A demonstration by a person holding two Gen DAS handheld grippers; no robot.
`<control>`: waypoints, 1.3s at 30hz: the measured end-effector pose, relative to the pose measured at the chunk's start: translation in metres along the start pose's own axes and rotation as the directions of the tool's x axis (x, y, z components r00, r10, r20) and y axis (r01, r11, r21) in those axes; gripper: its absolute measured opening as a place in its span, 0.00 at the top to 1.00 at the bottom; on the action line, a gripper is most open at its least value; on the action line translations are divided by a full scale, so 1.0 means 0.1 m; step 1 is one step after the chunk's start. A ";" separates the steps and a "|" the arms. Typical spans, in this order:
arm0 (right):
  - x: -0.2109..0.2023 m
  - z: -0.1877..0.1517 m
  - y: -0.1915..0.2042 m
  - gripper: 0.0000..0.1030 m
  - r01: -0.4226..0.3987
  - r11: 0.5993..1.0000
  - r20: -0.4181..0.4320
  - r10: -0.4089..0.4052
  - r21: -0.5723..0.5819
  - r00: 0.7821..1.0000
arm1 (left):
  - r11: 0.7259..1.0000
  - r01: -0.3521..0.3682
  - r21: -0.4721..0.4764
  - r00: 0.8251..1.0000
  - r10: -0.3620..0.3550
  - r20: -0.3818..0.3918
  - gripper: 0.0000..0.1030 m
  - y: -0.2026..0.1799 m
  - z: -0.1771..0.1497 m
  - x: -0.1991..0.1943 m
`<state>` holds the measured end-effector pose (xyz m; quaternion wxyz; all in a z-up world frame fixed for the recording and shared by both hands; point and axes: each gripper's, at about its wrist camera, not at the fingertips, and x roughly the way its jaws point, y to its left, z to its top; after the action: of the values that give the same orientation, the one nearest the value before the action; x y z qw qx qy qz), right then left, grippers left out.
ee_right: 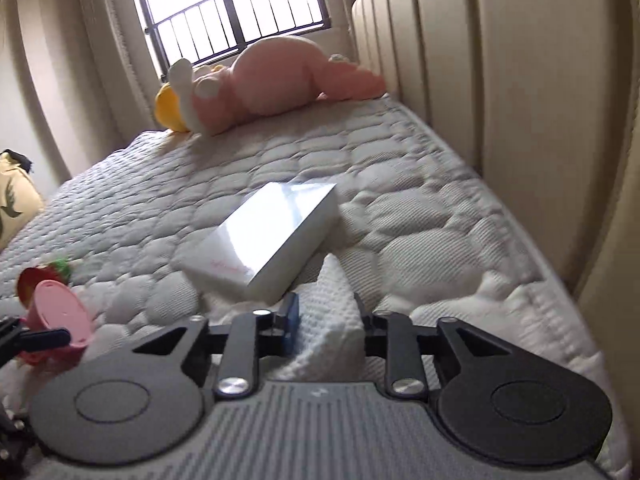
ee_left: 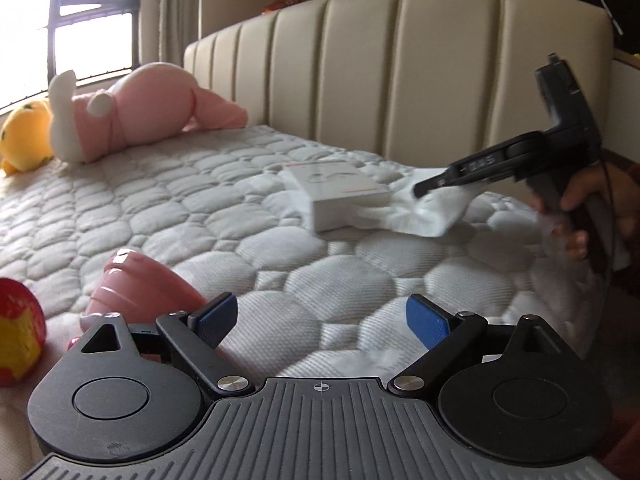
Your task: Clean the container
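Observation:
A flat white box (ee_left: 344, 196) (ee_right: 272, 240) lies on the quilted mattress (ee_left: 180, 208). My right gripper (ee_right: 326, 318) is shut on a bunched white cloth (ee_right: 320, 344), just short of the box's near corner. In the left wrist view the right gripper (ee_left: 420, 190) presses the cloth (ee_left: 416, 214) against the box's right end. My left gripper (ee_left: 322, 318) hangs open over bare mattress with nothing between its fingers. A pink container (ee_left: 136, 288) (ee_right: 60, 312) lies on its side just left of, and outside, the left finger.
A red and yellow toy (ee_left: 16, 340) sits at the left edge. Pink plush (ee_left: 152, 108) (ee_right: 280, 76) and yellow plush (ee_left: 24, 140) lie by the window. The padded headboard (ee_left: 400, 60) (ee_right: 500, 80) walls the far side. A hand (ee_left: 592, 192) holds the right gripper.

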<state>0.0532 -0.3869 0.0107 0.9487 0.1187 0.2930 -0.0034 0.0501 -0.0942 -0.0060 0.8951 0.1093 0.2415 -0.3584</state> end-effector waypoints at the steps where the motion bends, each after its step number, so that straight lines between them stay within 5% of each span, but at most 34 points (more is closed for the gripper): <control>1: -0.06 0.04 -0.01 0.57 0.021 1.000 0.038 -0.021 -0.008 0.999 | 1.000 -0.017 0.009 1.000 0.017 0.000 0.08 0.01 0.02 0.02; 3: -0.18 0.13 -0.02 0.50 0.050 0.998 0.113 -0.047 -0.025 0.992 | 0.999 -0.051 0.015 0.999 0.051 -0.002 0.08 0.05 0.08 0.09; 6: -0.31 0.26 0.00 0.28 0.098 0.993 0.207 -0.084 -0.062 0.975 | 0.997 -0.068 -0.022 0.998 0.068 -0.002 0.07 0.09 0.23 0.23; 11: -0.36 0.33 -0.05 0.26 0.133 0.988 0.237 -0.111 -0.079 0.965 | 0.987 0.107 -0.116 0.994 -0.107 0.013 0.04 -0.07 0.47 0.49; 14: -0.43 0.29 -0.22 0.28 -0.126 0.988 0.179 0.109 0.086 0.978 | 0.975 0.166 -0.144 0.986 -0.167 0.008 0.04 -0.22 0.52 0.65; 16: -0.38 0.24 -0.30 0.28 -0.301 0.931 0.123 0.280 0.207 0.952 | 0.975 0.162 -0.149 0.986 -0.164 -0.001 0.04 -0.30 0.50 0.75; 18: -0.25 0.17 -0.33 0.30 -0.391 0.873 0.071 0.388 0.292 0.919 | 0.978 0.146 -0.149 0.988 -0.151 -0.021 0.04 -0.34 0.45 0.83; 19: -0.18 0.15 -0.33 0.30 -0.392 0.865 0.052 0.397 0.311 0.916 | 0.978 0.144 -0.154 0.988 -0.151 -0.033 0.04 -0.36 0.41 0.85; 21: -0.04 0.17 -0.27 0.30 -0.312 0.909 0.027 0.317 0.276 0.948 | 0.977 0.139 -0.161 0.988 -0.148 -0.051 0.03 -0.39 0.35 0.88; 24: 0.25 0.26 -0.21 0.19 -0.205 0.961 -0.037 0.215 0.187 0.976 | 0.977 0.134 -0.164 0.990 -0.140 -0.025 0.03 -0.39 0.31 0.78; 29: 0.81 0.22 -0.31 0.12 -0.243 0.935 -0.167 0.291 0.260 0.942 | 0.956 0.164 -0.245 0.986 -0.168 0.004 0.01 -0.29 0.27 0.57; 31: 0.84 0.20 -0.29 0.17 -0.279 0.920 -0.139 0.326 0.275 0.935 | 0.937 0.180 -0.300 0.983 -0.185 0.014 0.00 -0.21 0.25 0.51; 32: 0.85 0.20 -0.27 0.32 -0.305 0.908 -0.141 0.355 0.288 0.924 | 0.924 0.193 -0.330 0.980 -0.196 0.022 0.00 -0.18 0.24 0.49; 35: 0.87 0.19 -0.16 0.49 -0.369 0.867 -0.142 0.433 0.335 0.890 | 0.880 0.234 -0.414 0.971 -0.237 0.045 0.00 -0.06 0.22 0.44; 39: 0.70 0.26 -0.04 0.62 -0.473 0.794 -0.066 0.534 0.382 0.843 | 0.759 0.333 -0.559 0.938 -0.325 0.118 0.00 0.12 0.14 0.43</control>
<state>0.1251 -0.3926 -0.0082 0.8494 0.3598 0.3252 0.2079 0.0907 -0.1160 -0.0156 0.8109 -0.2105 0.3469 -0.4217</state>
